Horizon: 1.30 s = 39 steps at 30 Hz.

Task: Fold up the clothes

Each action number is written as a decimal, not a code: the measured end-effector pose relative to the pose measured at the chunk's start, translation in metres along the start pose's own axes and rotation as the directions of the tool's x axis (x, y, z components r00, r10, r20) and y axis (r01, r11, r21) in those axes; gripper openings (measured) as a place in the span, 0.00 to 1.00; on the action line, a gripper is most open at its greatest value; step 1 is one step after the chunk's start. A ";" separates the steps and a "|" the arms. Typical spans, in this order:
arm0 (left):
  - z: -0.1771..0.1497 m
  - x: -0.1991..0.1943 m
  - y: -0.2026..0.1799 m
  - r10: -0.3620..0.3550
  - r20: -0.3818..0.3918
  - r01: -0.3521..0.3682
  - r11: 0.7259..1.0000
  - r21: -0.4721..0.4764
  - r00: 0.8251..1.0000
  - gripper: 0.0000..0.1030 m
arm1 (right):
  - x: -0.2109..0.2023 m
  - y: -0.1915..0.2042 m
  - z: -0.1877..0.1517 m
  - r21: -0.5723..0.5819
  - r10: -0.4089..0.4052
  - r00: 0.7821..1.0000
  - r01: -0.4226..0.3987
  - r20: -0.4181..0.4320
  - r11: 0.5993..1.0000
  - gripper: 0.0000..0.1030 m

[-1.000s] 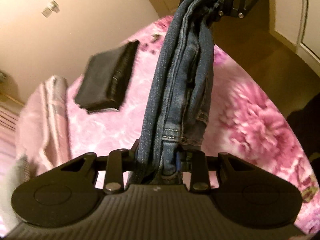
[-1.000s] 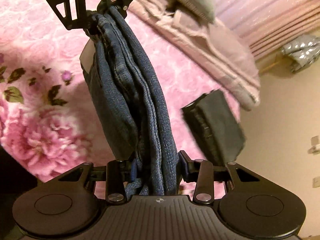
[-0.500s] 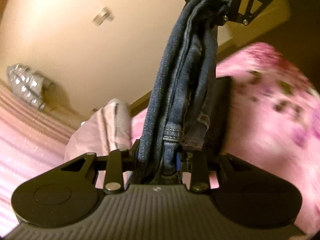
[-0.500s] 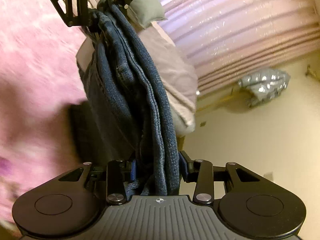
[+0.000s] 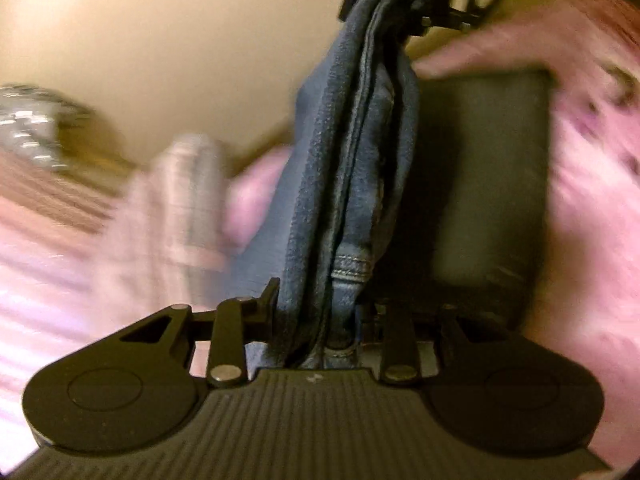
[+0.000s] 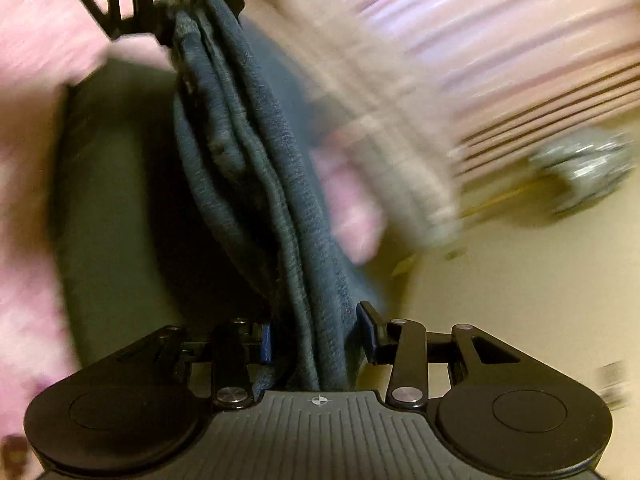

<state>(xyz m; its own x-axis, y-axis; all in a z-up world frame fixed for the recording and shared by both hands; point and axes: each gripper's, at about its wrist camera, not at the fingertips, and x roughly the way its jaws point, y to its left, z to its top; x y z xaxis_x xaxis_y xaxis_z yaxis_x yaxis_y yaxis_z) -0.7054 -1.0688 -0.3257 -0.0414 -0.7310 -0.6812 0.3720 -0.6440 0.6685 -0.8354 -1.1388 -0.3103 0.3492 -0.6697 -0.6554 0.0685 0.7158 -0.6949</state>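
Jeans point(image 5: 352, 184): folded bundle clamped between left hand-held gripper point(image 5: 320, 320) and right hand-held gripper point(image 6: 316, 332), now swung from open bed point(image 5: 592, 184) to above dark folded garment point(image 5: 488, 184). Likely stacking next.

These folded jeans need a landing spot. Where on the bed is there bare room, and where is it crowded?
Bare pink floral bedspread lies open beside the dark folded garment, on the side away from the pillows. The folded blue denim jeans hang between the left gripper and right gripper. It is crowded toward the pale pink bedding pile. Motion blur hides details.
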 end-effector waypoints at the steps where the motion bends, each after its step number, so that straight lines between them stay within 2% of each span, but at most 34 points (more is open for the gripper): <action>1: -0.006 0.002 -0.015 0.004 0.008 -0.004 0.999 0.032 1.000 0.34 | 0.004 0.015 -0.009 -0.005 0.031 0.999 -0.031 -0.012 1.000 0.39; 3: -0.014 0.000 -0.029 0.027 0.037 -0.029 0.998 0.057 0.999 0.34 | 0.003 0.030 -0.019 0.000 0.041 0.999 -0.041 -0.008 0.999 0.39; 6: -0.015 0.000 -0.025 0.018 0.044 -0.021 0.998 0.055 0.999 0.34 | -0.004 0.030 -0.020 0.035 0.020 1.000 -0.020 0.001 0.999 0.40; 11: -0.023 -0.011 -0.014 0.018 0.057 -0.023 0.997 0.076 0.998 0.34 | -0.026 0.031 -0.003 0.073 -0.014 1.000 0.014 0.001 0.997 0.39; 13: -0.032 -0.008 -0.018 0.007 0.044 -0.010 0.998 0.061 0.999 0.34 | -0.033 0.052 0.002 0.058 0.000 1.000 -0.001 0.013 0.998 0.40; 18: -0.030 -0.004 -0.034 0.022 0.034 -0.024 0.998 0.062 0.999 0.37 | -0.013 0.072 -0.001 0.050 0.033 0.999 -0.032 -0.031 0.998 0.40; 20: -0.031 -0.007 -0.033 0.025 0.027 -0.026 0.999 0.045 0.999 0.44 | -0.014 0.071 -0.001 0.039 0.040 0.999 -0.039 -0.031 0.998 0.46; 22: -0.036 -0.014 -0.028 0.018 0.008 -0.018 1.000 0.013 1.000 0.51 | -0.017 0.069 -0.001 0.030 0.038 0.998 -0.036 -0.041 0.999 0.81; 23: -0.039 -0.020 -0.022 0.008 -0.001 -0.008 1.000 -0.021 1.000 0.53 | -0.022 0.065 -0.002 0.045 0.041 0.998 -0.039 -0.042 0.998 0.85; 25: -0.045 -0.034 -0.010 -0.019 -0.016 0.018 0.995 -0.103 1.000 0.53 | -0.033 0.057 -0.001 0.105 0.080 0.996 -0.074 -0.050 0.992 0.85; 27: -0.050 -0.050 0.009 -0.046 -0.010 0.043 0.976 -0.213 0.999 0.53 | -0.047 0.048 0.001 0.184 0.140 0.989 -0.128 -0.056 0.975 0.85; 29: -0.053 -0.065 0.030 -0.055 0.023 0.059 0.946 -0.318 0.998 0.54 | -0.064 0.035 0.007 0.279 0.196 0.980 -0.180 -0.028 0.943 0.85; 31: -0.055 -0.079 0.052 -0.032 0.054 0.051 0.914 -0.403 0.998 0.63 | -0.077 0.017 0.014 0.388 0.229 0.973 -0.220 0.024 0.895 0.87; 32: -0.055 -0.079 0.062 -0.020 0.054 0.041 0.901 -0.431 0.998 0.65 | -0.082 0.006 0.017 0.442 0.236 0.970 -0.235 0.054 0.866 0.90; 33: -0.053 -0.079 0.072 -0.009 0.049 0.030 0.889 -0.458 0.999 0.66 | -0.083 -0.005 0.020 0.489 0.227 0.971 -0.236 0.078 0.840 1.00; 34: -0.052 -0.074 0.083 -0.008 0.044 0.029 0.871 -0.491 0.999 0.66 | -0.080 -0.016 0.023 0.527 0.210 0.973 -0.227 0.093 0.819 1.00; 37: -0.045 -0.049 0.119 -0.035 0.028 0.045 0.801 -0.597 0.999 0.64 | -0.054 -0.048 0.027 0.636 0.208 0.974 -0.217 0.090 0.741 1.00; 39: -0.040 -0.028 0.141 -0.065 0.020 0.062 0.745 -0.664 0.998 0.59 | -0.029 -0.070 0.026 0.716 0.229 0.969 -0.223 0.091 0.662 1.00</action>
<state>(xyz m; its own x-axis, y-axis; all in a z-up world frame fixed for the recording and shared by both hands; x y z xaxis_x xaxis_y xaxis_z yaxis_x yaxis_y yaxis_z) -0.6148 -1.1299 -0.2246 -0.0841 -0.6917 -0.7172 0.8905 -0.3752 0.2574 -0.8263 -1.1642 -0.2354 0.4388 -0.4674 -0.7675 0.6361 0.7648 -0.1020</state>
